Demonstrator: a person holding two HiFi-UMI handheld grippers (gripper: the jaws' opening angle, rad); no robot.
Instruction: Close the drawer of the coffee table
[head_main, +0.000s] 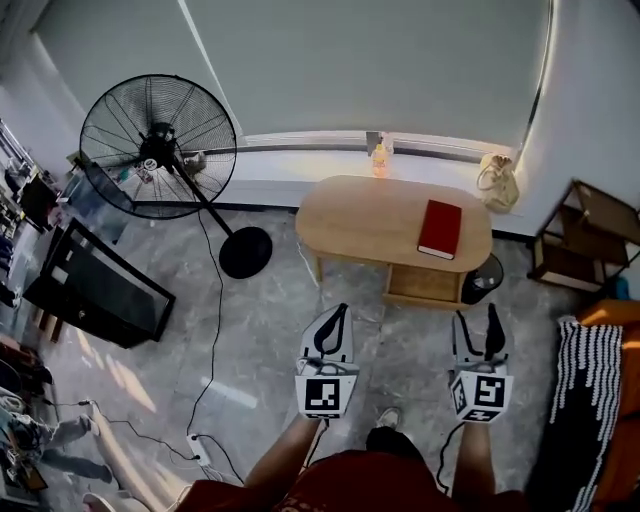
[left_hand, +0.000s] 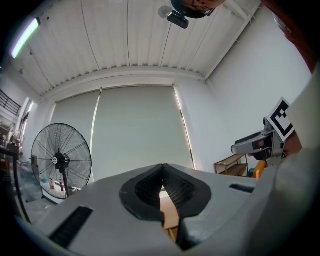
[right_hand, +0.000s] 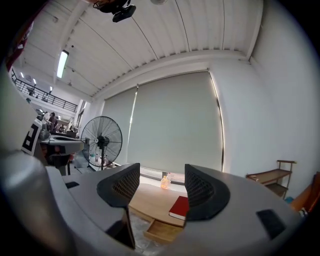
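1 coffee table (head_main: 380, 215), 1 drawer (head_main: 425, 284) out, 1 red book (head_main: 440, 228), 1 fan (head_main: 158, 145) — L gripper (head_main: 333, 328) jaws closed, empty; R gripper (head_main: 478, 335) jaws wide apart, empty.

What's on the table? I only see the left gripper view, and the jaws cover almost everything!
Observer: A red book lies on the coffee table, toward its right end in the head view.
Operator: Is the drawer shut?
Observer: No, the drawer sticks out from under the coffee table, below the red book.
Operator: Is the right gripper holding something?
Observer: No, its jaws stand apart, empty.
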